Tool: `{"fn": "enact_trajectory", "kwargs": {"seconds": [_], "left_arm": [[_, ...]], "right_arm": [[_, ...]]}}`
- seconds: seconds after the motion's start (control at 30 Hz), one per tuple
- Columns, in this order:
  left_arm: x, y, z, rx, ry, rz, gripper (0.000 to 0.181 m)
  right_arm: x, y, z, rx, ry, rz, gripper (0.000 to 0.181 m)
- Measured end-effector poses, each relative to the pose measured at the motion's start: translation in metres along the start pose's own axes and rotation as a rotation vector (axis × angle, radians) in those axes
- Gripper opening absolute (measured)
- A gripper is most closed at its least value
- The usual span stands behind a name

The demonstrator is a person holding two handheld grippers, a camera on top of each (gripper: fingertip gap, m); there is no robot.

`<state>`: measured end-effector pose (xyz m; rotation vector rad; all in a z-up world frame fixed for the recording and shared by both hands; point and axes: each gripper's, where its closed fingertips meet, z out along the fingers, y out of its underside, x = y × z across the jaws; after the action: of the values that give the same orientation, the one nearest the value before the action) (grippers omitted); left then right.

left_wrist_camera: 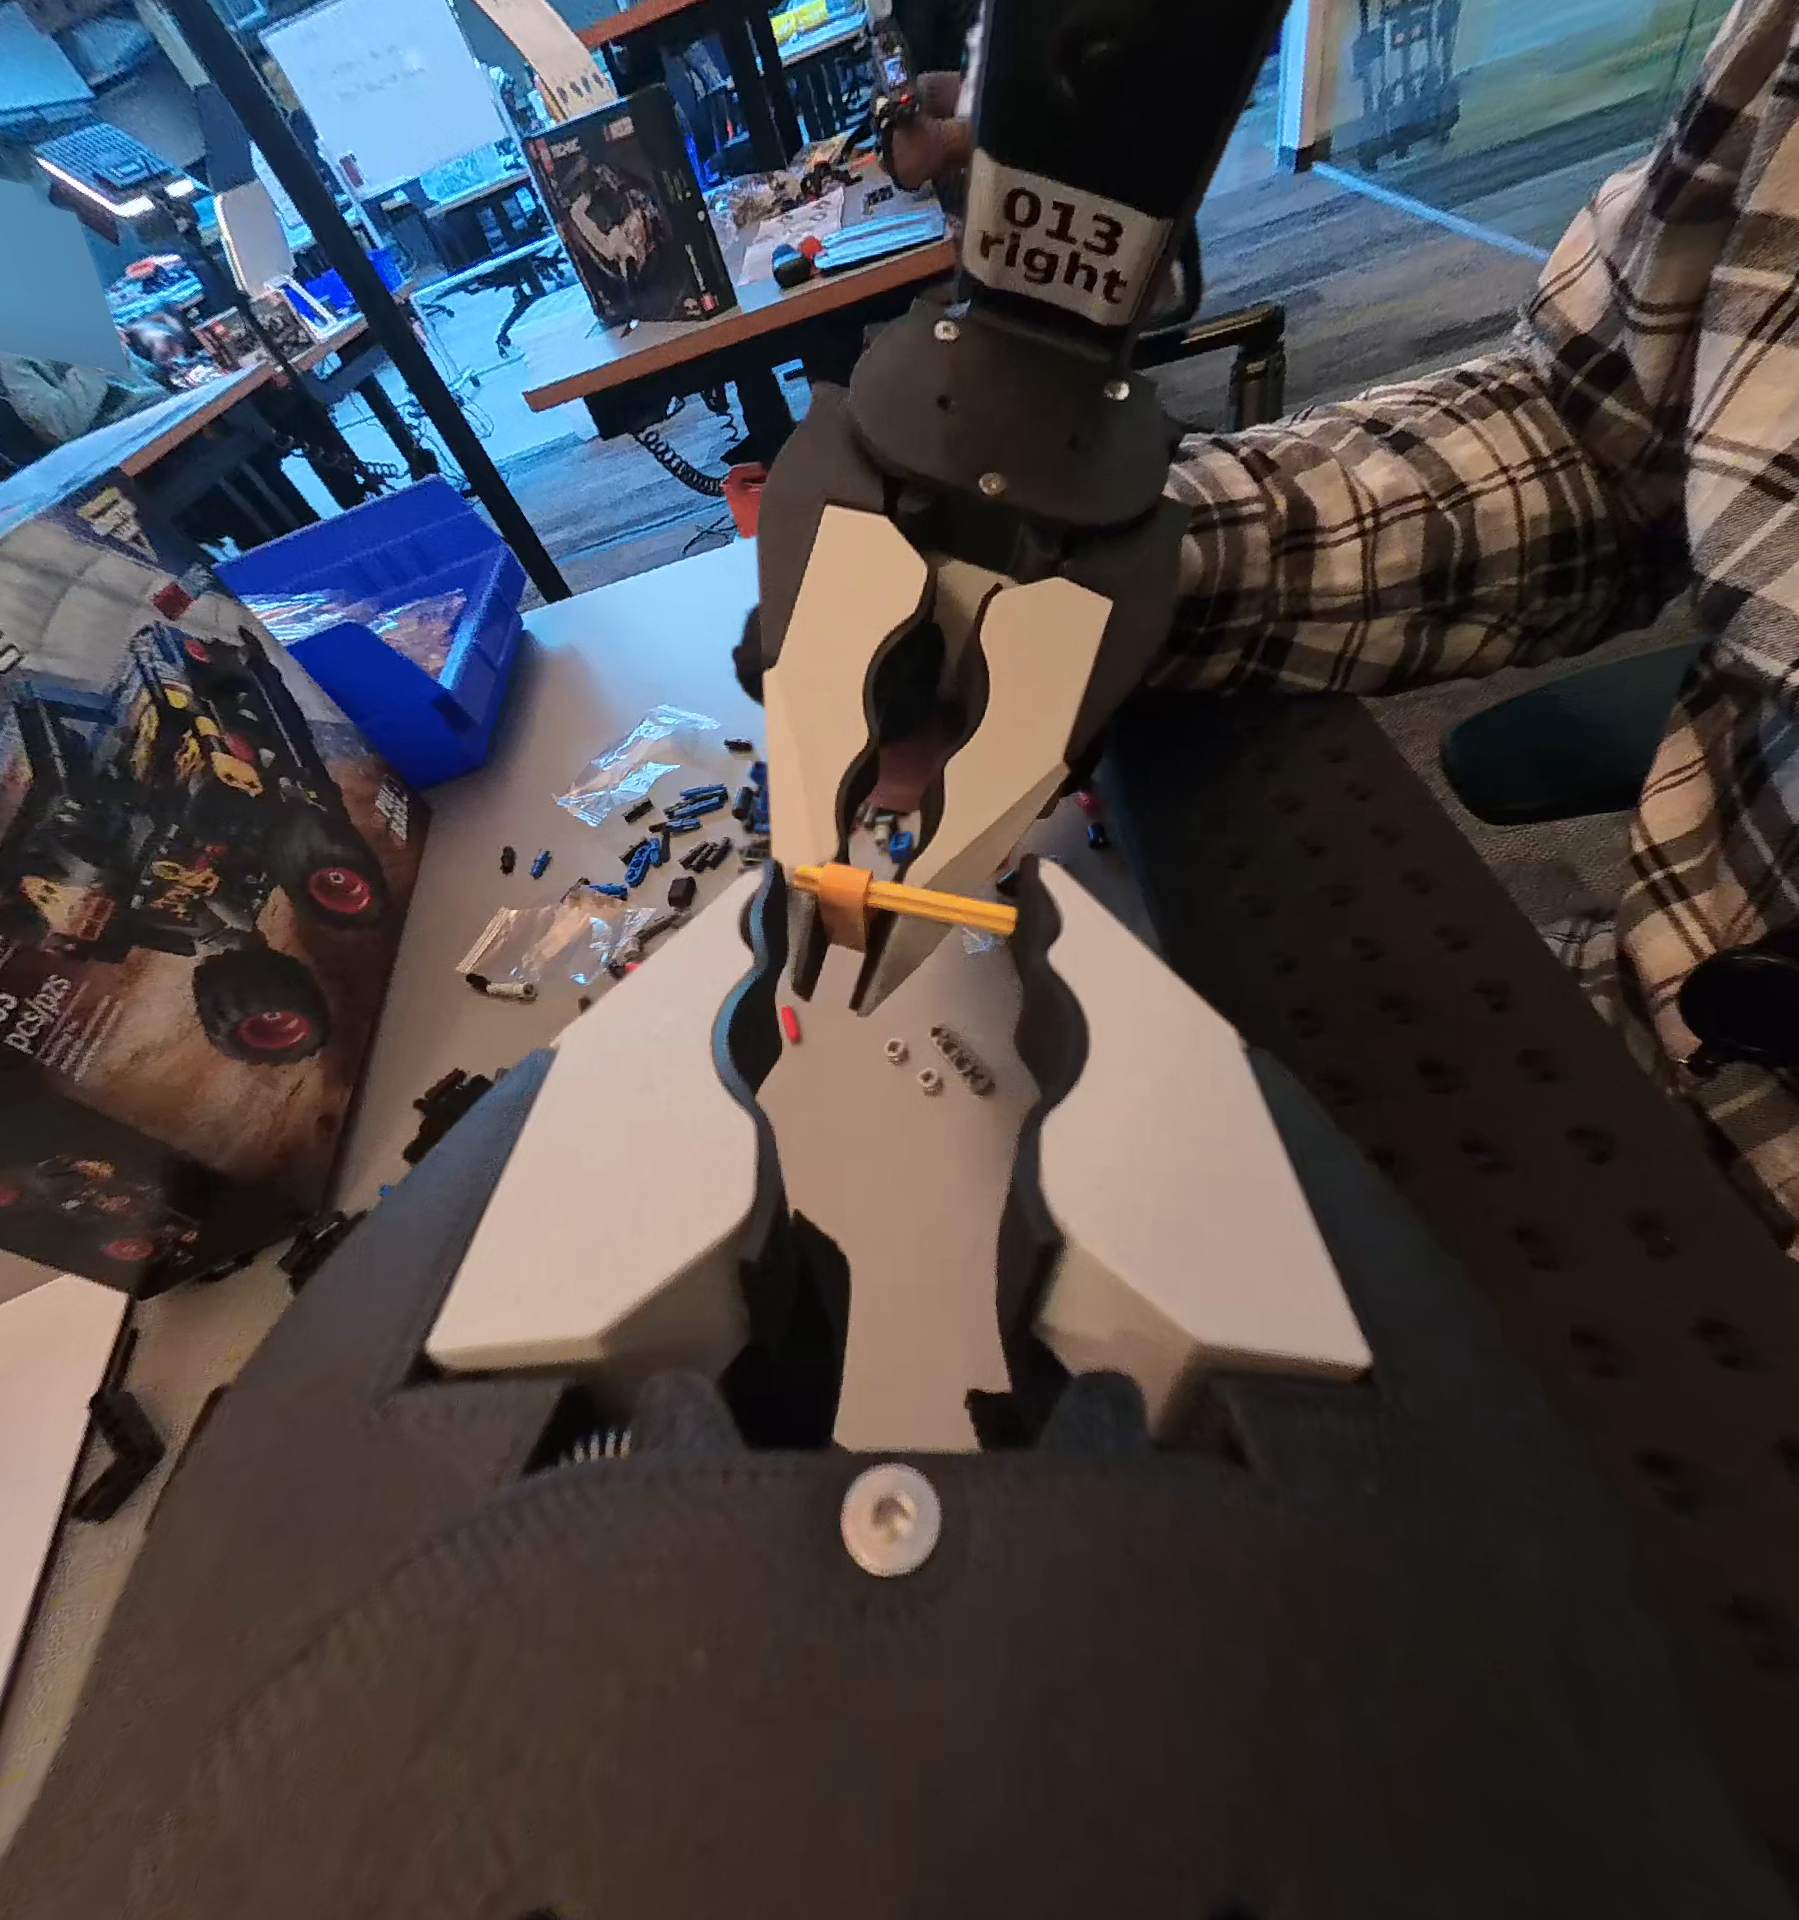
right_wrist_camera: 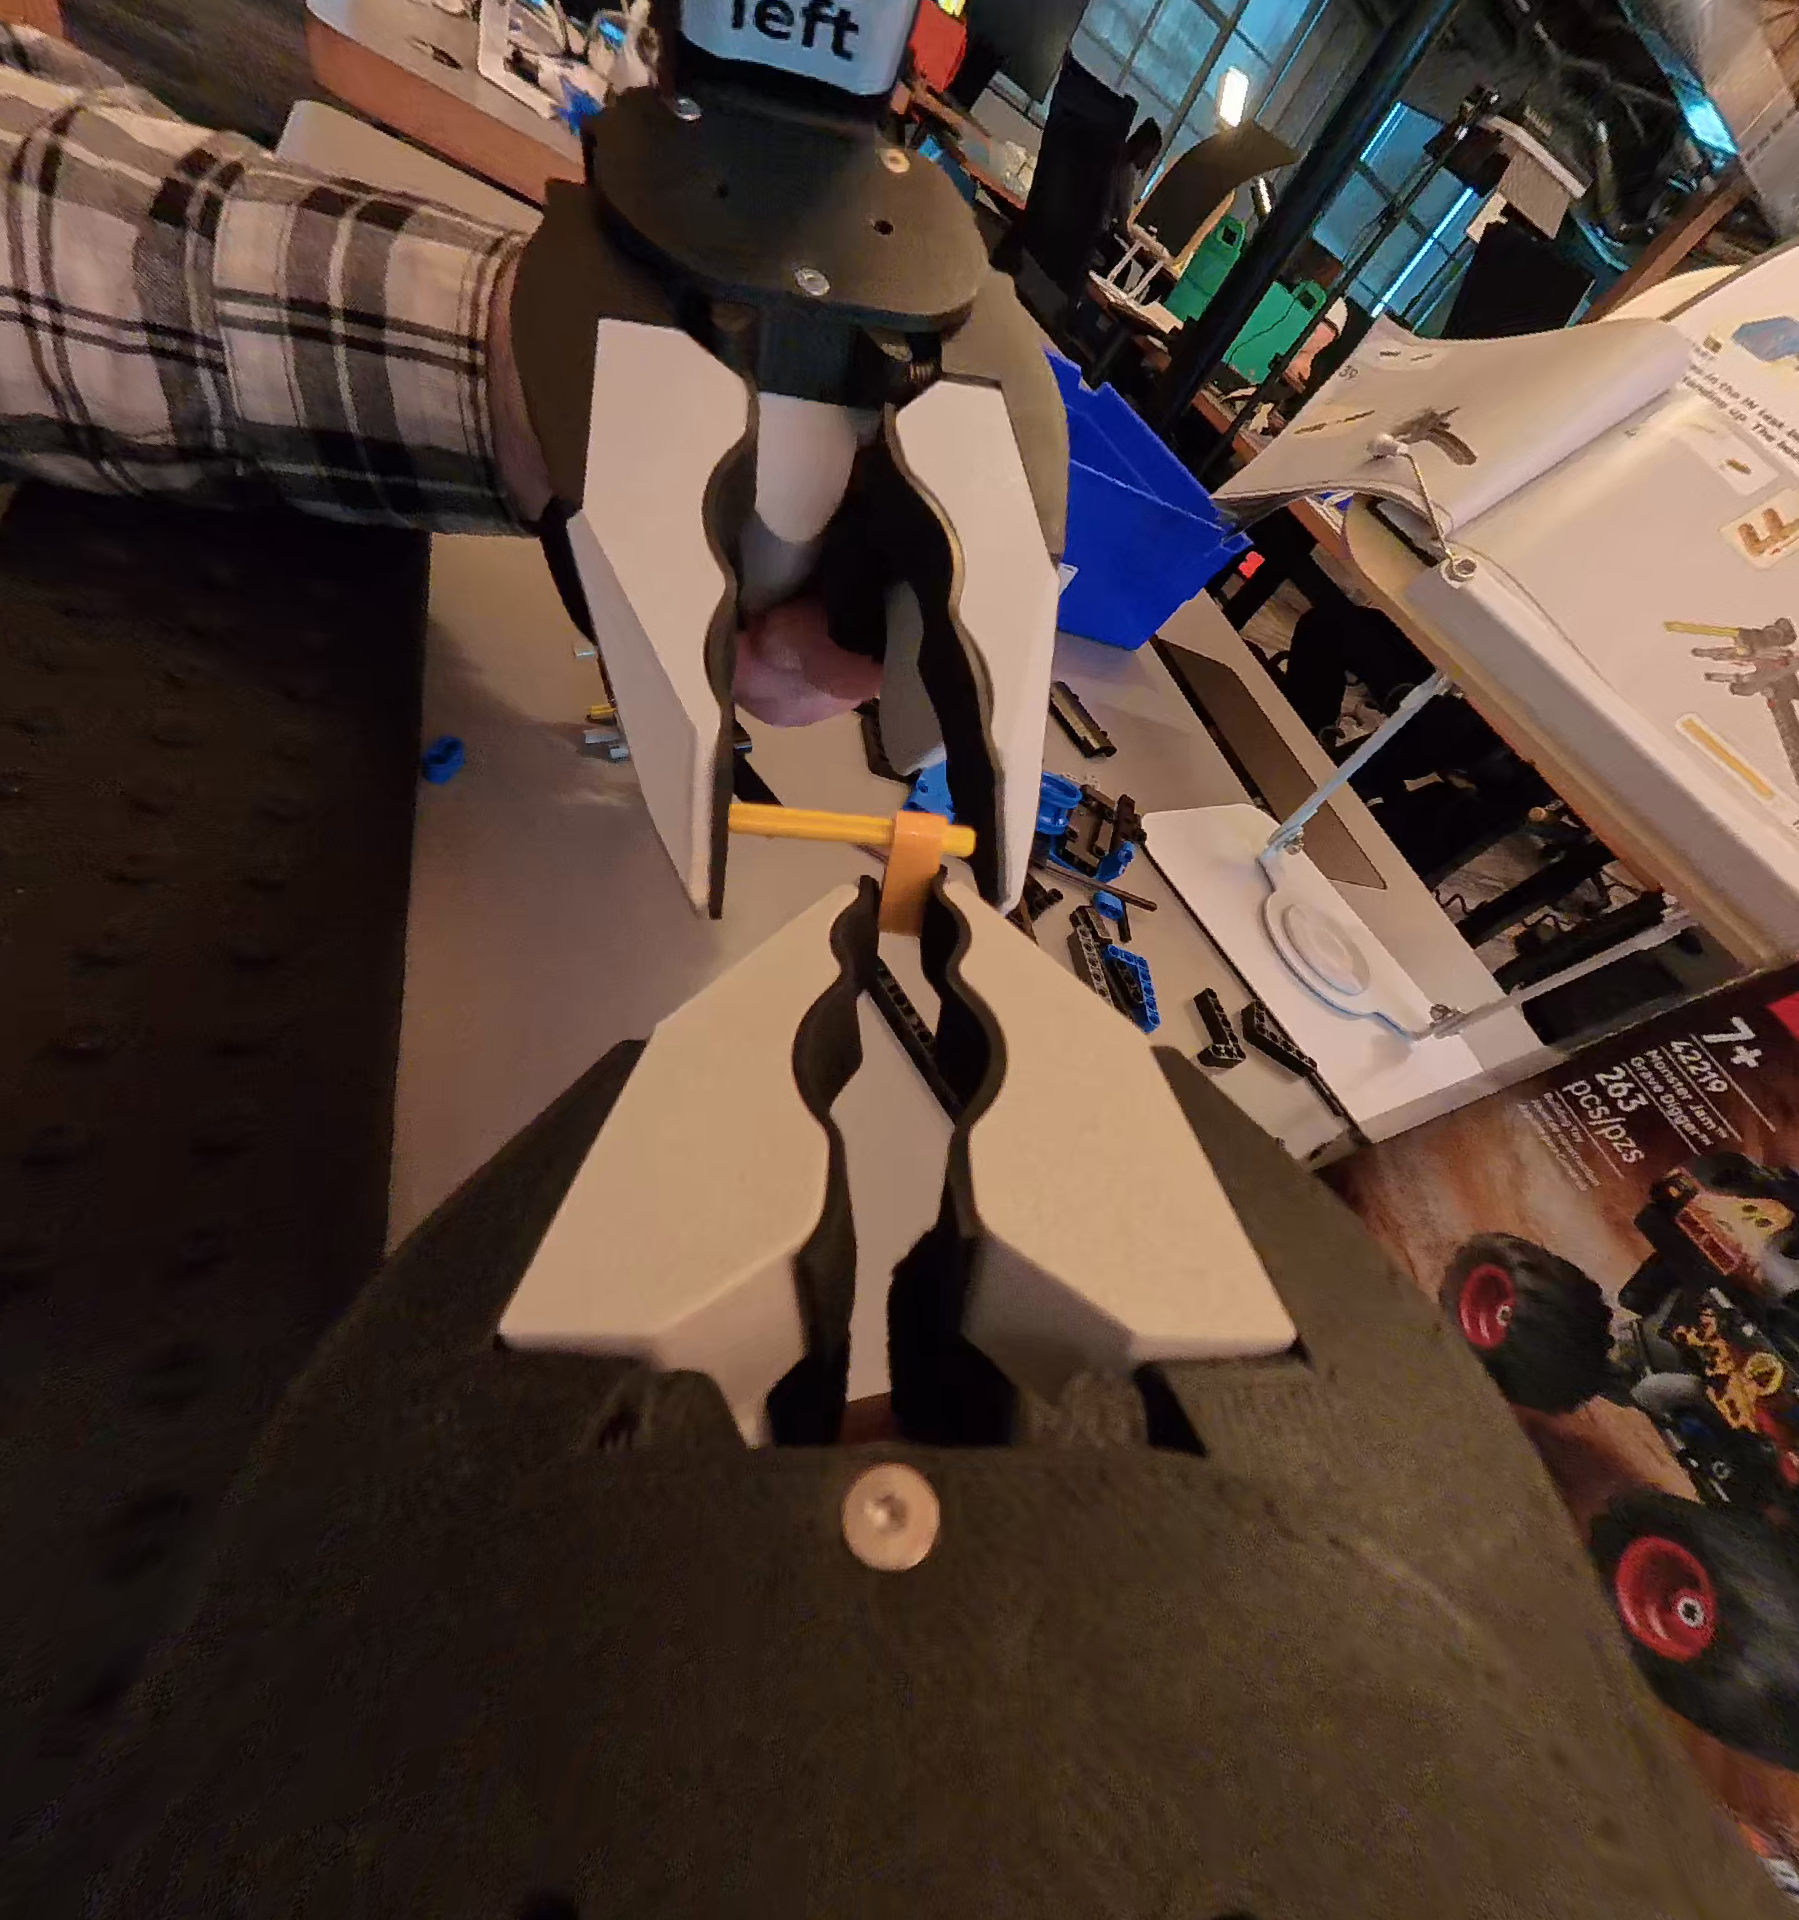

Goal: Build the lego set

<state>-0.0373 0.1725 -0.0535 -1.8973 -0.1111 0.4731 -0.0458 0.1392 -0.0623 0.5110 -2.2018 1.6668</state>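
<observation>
At frame centre, above the table, the right gripper had its jaws closed on an orange connector threaded on a yellow axle. The left gripper had its jaws spread wide, straddling the axle ends without a clear grip. The step in hand appeared to be seating the connector along the axle. The next move likely called for the left jaws to close on the axle and hold it square while it was pushed. Loose blue and black pieces lay beyond, and the set box lay at left.
</observation>
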Motion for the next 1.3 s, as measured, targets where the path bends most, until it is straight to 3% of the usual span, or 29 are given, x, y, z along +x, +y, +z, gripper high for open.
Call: {"fn": "enact_trajectory", "kwargs": {"seconds": [0.33, 0.63, 0.8, 1.3], "left_arm": [[0.007, -0.010, -0.008, 0.061, 0.099, -0.059, 0.040], [-0.004, -0.008, -0.011, 0.031, 0.007, -0.054, 0.035], [0.001, -0.001, -0.001, -0.031, 0.006, -0.024, 0.048], [-0.009, 0.003, 0.008, -0.071, -0.089, 0.024, 0.045]], "right_arm": [[-0.020, -0.014, 0.000, 0.040, -0.088, -0.049, 0.006], [-0.010, -0.007, 0.001, 0.032, -0.047, -0.005, 0.006], [-0.009, -0.010, -0.002, 0.051, -0.043, -0.003, 0.006], [0.005, 0.002, -0.003, 0.021, 0.002, 0.078, 0.005]]}}
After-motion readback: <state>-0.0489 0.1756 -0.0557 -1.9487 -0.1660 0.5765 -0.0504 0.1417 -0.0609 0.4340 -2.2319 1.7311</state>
